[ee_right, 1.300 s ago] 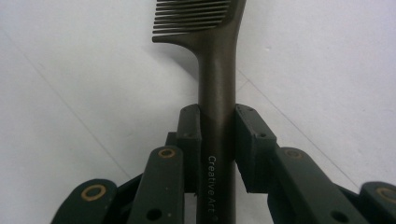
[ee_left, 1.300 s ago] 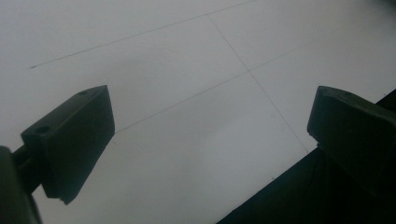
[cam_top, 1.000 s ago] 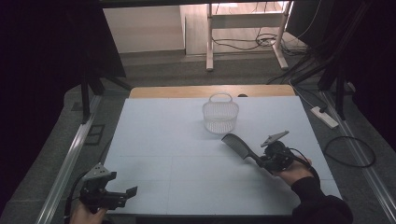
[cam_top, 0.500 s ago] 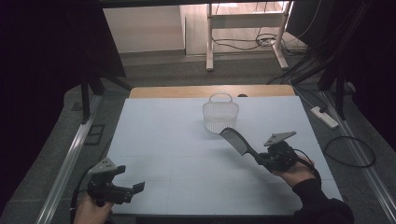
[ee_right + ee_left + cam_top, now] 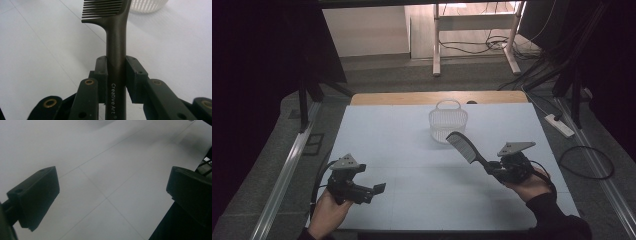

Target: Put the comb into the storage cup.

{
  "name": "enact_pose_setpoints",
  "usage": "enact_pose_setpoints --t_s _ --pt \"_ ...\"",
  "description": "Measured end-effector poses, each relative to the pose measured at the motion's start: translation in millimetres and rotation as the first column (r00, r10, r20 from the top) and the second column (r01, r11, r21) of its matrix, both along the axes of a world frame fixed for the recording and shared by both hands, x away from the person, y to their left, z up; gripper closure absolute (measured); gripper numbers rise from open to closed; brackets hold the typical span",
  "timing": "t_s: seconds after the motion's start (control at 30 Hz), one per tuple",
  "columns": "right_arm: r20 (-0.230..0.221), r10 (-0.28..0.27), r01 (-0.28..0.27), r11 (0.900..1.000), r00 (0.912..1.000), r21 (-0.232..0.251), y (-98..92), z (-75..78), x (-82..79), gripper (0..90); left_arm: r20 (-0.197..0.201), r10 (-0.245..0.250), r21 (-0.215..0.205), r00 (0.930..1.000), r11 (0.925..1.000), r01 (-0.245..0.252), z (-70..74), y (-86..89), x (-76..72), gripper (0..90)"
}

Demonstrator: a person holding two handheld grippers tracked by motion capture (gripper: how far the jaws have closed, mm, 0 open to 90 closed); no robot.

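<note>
A dark comb [image 5: 463, 146] is clamped by its handle in my right gripper [image 5: 490, 169], lifted above the white table [image 5: 412, 150] at the right, its toothed end pointing up-left toward a white slatted basket [image 5: 448, 120]. In the right gripper view both pads press the comb handle [image 5: 115, 67], which reads "Creative Art", and the basket's rim [image 5: 147, 5] shows beyond. My left gripper [image 5: 379, 188] hovers near the front left corner, open, with nothing between its fingers [image 5: 37, 195].
The table's wooden far edge [image 5: 437, 97] lies behind the basket. A power strip [image 5: 559, 125] and cables lie on the floor at the right, and a metal rail [image 5: 287, 170] runs along the left side.
My left gripper has moved to the right and a little farther onto the table. My right gripper has risen slightly with the comb, closer to the basket.
</note>
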State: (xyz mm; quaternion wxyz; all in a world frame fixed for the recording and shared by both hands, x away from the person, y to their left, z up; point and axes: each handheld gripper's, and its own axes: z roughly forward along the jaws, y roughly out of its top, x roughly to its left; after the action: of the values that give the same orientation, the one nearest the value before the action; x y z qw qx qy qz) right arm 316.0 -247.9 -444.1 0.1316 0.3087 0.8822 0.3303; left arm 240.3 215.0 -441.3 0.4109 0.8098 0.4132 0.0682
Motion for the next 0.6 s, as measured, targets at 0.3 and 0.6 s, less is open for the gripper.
enact_pose_setpoints --t_s 0.3,0.6 --pt "0.013 -0.001 0.001 1.0 0.9999 0.03 1.6 4.5 -2.6 72.5 -0.003 -0.052 -0.061 0.9987 0.9968 0.051 9.8 -18.1 22.1 0.0" --pt "0.041 0.004 -0.006 0.998 0.9991 0.062 6.0 9.5 -6.3 72.4 0.009 -0.085 -0.107 0.9963 0.9905 0.086 18.8 -37.1 39.9 0.0"
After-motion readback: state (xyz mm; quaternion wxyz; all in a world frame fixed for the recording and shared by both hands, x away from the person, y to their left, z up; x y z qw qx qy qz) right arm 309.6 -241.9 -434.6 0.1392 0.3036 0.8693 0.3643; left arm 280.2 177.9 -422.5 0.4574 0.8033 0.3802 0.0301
